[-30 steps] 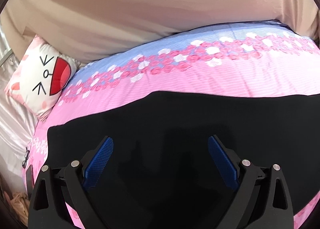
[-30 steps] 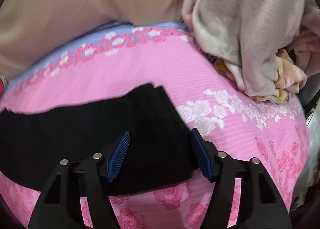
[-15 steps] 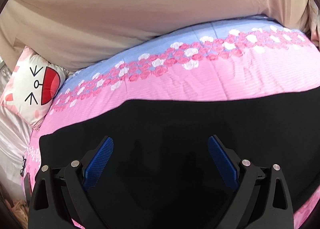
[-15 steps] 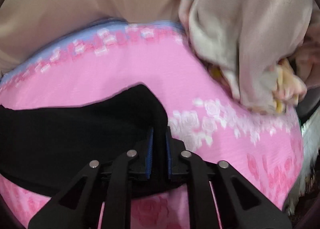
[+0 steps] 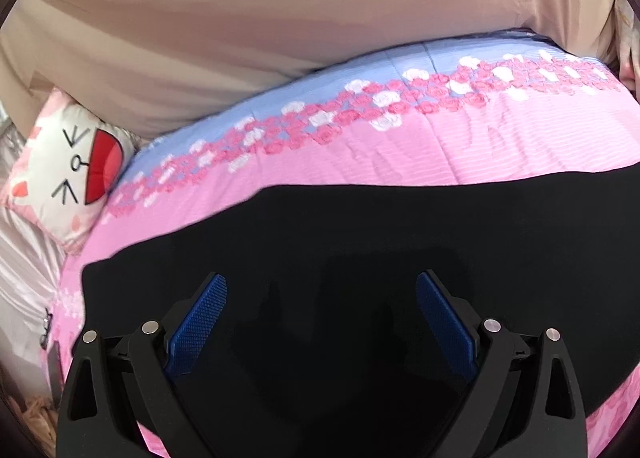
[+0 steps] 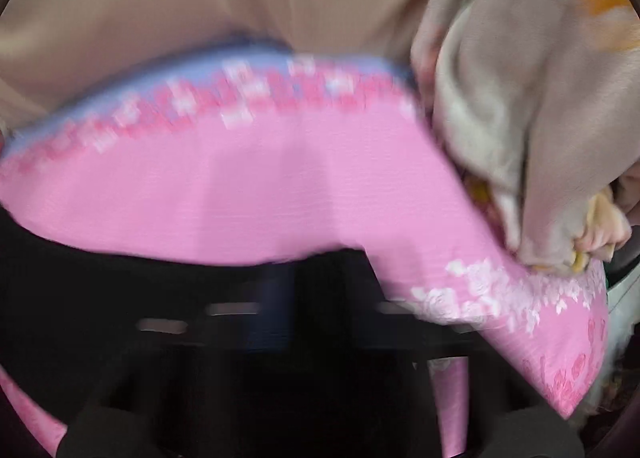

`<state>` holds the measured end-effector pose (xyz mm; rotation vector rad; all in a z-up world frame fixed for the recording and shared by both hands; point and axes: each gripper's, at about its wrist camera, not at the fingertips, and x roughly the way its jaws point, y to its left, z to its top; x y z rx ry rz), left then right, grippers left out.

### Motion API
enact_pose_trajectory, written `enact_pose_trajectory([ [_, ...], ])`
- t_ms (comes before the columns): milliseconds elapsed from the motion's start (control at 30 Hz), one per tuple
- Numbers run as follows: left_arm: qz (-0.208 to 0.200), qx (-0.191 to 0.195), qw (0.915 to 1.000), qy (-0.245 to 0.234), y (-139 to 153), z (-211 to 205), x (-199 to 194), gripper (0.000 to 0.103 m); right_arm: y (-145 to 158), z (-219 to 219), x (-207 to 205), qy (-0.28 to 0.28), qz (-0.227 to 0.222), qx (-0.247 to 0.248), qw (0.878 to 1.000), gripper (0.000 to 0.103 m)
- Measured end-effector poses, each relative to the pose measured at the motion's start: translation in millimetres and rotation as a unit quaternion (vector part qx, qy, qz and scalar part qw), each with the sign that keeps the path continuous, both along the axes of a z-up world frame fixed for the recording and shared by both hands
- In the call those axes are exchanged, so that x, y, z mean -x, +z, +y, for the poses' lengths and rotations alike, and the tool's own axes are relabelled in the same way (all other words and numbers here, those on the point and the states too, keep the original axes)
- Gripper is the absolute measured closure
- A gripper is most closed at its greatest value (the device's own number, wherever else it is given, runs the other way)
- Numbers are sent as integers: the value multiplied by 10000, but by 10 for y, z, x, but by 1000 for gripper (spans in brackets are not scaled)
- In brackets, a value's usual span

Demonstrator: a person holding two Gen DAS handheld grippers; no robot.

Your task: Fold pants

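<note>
A pair of black fabric pants point(image 5: 360, 258) lies flat across a pink floral bedsheet point(image 5: 400, 161). The left gripper point(image 5: 322, 322), black with blue ribbed pads point(image 5: 200, 322), hovers over the pants' left part, jaws spread wide and holding nothing. To its far left rests a white cartoon-face cushion point(image 5: 68, 169); beyond it hangs a beige curtain point(image 5: 280, 17).

In the right wrist view, heavily blurred, the right gripper point(image 6: 316, 314) has just been closing its jaws and is clenched on the pants' right end, which bunches up between the pads. The step in hand looks like the first fold: carrying that end over toward the left. The next move likely calls for lifting the pinched cloth clear of the sheet and laying it edge to edge, while the left gripper pins the other end.

To the right gripper's upper right, a crumpled beige floral blanket point(image 6: 520, 97) crowds the bed; it could snag a wide swing.
</note>
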<state>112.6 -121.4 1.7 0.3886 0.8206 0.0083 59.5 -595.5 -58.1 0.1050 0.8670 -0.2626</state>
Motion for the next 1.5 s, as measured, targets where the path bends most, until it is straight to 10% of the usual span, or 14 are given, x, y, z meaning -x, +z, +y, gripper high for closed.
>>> enact_pose_trajectory([
  [200, 93, 104, 9996, 227, -35, 161, -88, 9, -101, -367, -10, -404, -370, -386, 9978, 86],
  [367, 188, 116, 9996, 154, -106, 163, -71, 9, 235, -446, 583, -840, -974, -605, 9899, 42],
  [767, 264, 316, 9992, -15, -125, 205, 56, 9, -284, -482, 1165, -1248, -941, -2535, 9546, 39],
  [1000, 208, 371, 9989, 189, -56, 468, 112, 9, -333, -470, 983, -1334, -1224, -2946, 9383, 39],
  [1133, 257, 416, 9980, 390, -74, 654, 61, 9, -399, -401, 823, -1315, -1248, -3202, 9298, 81],
  [1200, 264, 461, 9974, 488, -73, 748, 36, 9, -350, -329, 802, -1395, -1326, -3133, 9300, 83],
  [1500, 91, 782, 9933, 842, 25, 1350, -19, 9, 701, 788, 507, -89, -1917, -2686, 9439, 83],
])
